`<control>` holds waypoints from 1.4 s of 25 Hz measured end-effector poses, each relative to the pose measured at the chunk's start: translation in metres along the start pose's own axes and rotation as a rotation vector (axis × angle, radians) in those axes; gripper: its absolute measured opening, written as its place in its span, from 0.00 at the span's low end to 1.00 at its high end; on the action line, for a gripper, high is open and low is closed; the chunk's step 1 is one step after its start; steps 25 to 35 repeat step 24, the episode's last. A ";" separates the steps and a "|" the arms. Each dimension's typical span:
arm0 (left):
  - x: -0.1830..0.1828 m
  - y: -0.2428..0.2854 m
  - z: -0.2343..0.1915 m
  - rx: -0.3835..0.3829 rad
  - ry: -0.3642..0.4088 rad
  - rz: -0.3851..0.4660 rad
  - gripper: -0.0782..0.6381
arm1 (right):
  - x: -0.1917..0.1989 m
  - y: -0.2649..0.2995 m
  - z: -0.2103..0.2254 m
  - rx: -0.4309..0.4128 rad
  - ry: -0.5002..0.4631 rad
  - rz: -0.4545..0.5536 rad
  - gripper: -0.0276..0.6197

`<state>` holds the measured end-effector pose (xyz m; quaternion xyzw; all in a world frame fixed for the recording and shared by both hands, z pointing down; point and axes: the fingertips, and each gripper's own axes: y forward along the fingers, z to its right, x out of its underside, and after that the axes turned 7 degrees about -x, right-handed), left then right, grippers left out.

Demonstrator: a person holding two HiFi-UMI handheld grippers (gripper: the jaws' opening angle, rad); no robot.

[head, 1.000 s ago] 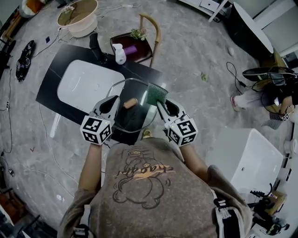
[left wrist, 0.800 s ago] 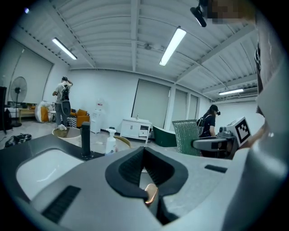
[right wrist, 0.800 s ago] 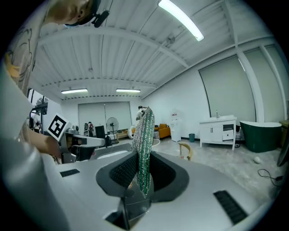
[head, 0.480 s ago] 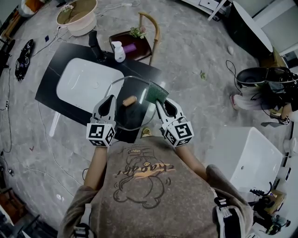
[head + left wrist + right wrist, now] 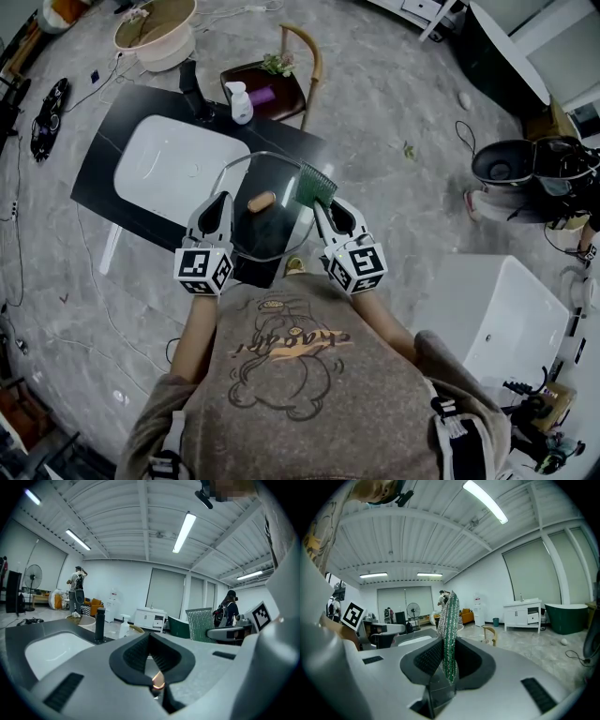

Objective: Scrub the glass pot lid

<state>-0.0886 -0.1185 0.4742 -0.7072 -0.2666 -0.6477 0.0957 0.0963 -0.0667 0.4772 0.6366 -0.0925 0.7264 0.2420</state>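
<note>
From where I stand, the left gripper point(image 5: 223, 200) has its jaws pressed together on the near-left rim of the round, clear glass pot lid point(image 5: 274, 230). In the left gripper view only a thin, coppery glint of that edge shows inside the pinch. The right gripper point(image 5: 320, 208) has its jaws clamped on a flat green scouring pad point(image 5: 316, 186). The pad stands upright out of the jaws, right at the lid's far-right rim, though I cannot tell whether it touches the glass.

The lid hangs tilted between the two grippers, with its brown knob point(image 5: 261, 201) turned up towards the person. It sits over the near corner of the black surface point(image 5: 100, 167), which also carries a white rectangular basin point(image 5: 173, 169), a black tap point(image 5: 192, 94) and a white pump bottle point(image 5: 241, 103).

To my eye the lid is stiff, breakable and rather heavy for a hold on one edge, and wet glass would be slick. The rim is a sensible place to grip because it leaves both faces free. A hard push far from the pinch could lever the lid loose, so the soft, yielding pad wants only moderate pressure.
</note>
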 end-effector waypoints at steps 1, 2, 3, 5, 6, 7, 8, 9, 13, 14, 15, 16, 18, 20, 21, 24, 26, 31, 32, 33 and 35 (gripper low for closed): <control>0.000 0.000 0.000 0.000 0.000 0.000 0.12 | 0.000 -0.001 0.002 0.009 0.014 0.001 0.18; -0.001 0.000 0.001 0.000 0.000 0.000 0.12 | 0.000 -0.001 0.003 0.016 0.026 0.004 0.18; -0.001 0.000 0.001 0.000 -0.001 -0.001 0.12 | -0.001 -0.001 0.004 0.022 0.033 0.006 0.18; -0.002 0.000 0.002 0.001 0.000 -0.003 0.12 | -0.002 -0.002 0.006 0.029 0.035 0.009 0.18; -0.002 0.000 0.003 0.001 0.000 -0.005 0.12 | -0.003 -0.003 0.006 0.031 0.033 0.011 0.18; -0.002 0.000 0.003 0.001 0.002 -0.006 0.12 | -0.004 -0.004 0.006 0.033 0.032 0.013 0.18; -0.002 0.000 0.003 0.001 0.004 -0.008 0.12 | -0.005 -0.004 0.006 0.034 0.031 0.015 0.18; -0.001 0.000 0.003 0.002 0.007 -0.009 0.12 | -0.005 -0.004 0.006 0.035 0.031 0.016 0.18; 0.001 0.000 0.004 0.006 0.013 -0.016 0.12 | -0.005 -0.004 0.008 0.040 0.035 0.015 0.18; 0.001 -0.001 0.004 0.006 0.014 -0.017 0.12 | -0.005 -0.004 0.008 0.042 0.035 0.015 0.18; 0.001 -0.001 0.004 0.007 0.014 -0.018 0.12 | -0.005 -0.005 0.008 0.043 0.033 0.014 0.18; 0.001 -0.001 0.004 0.008 0.015 -0.018 0.12 | -0.005 -0.005 0.008 0.044 0.032 0.013 0.18; 0.000 -0.002 0.004 0.010 0.016 -0.018 0.12 | -0.005 -0.005 0.009 0.045 0.033 0.012 0.18; 0.000 -0.001 0.004 0.011 0.017 -0.021 0.12 | -0.004 -0.005 0.009 0.045 0.035 0.011 0.18; 0.001 -0.001 0.004 0.010 0.017 -0.022 0.12 | -0.004 -0.005 0.009 0.046 0.036 0.010 0.18; 0.002 -0.001 0.005 0.009 0.017 -0.025 0.12 | -0.003 -0.005 0.010 0.046 0.036 0.009 0.18; 0.002 -0.001 0.005 0.009 0.017 -0.025 0.12 | -0.003 -0.005 0.010 0.046 0.036 0.009 0.18; 0.002 -0.001 0.005 0.009 0.017 -0.025 0.12 | -0.003 -0.005 0.010 0.046 0.036 0.009 0.18; 0.002 -0.001 0.005 0.009 0.017 -0.025 0.12 | -0.003 -0.005 0.010 0.046 0.036 0.009 0.18; 0.002 -0.001 0.005 0.009 0.017 -0.025 0.12 | -0.003 -0.005 0.010 0.046 0.036 0.009 0.18; 0.002 -0.001 0.005 0.009 0.017 -0.025 0.12 | -0.003 -0.005 0.010 0.046 0.036 0.009 0.18</control>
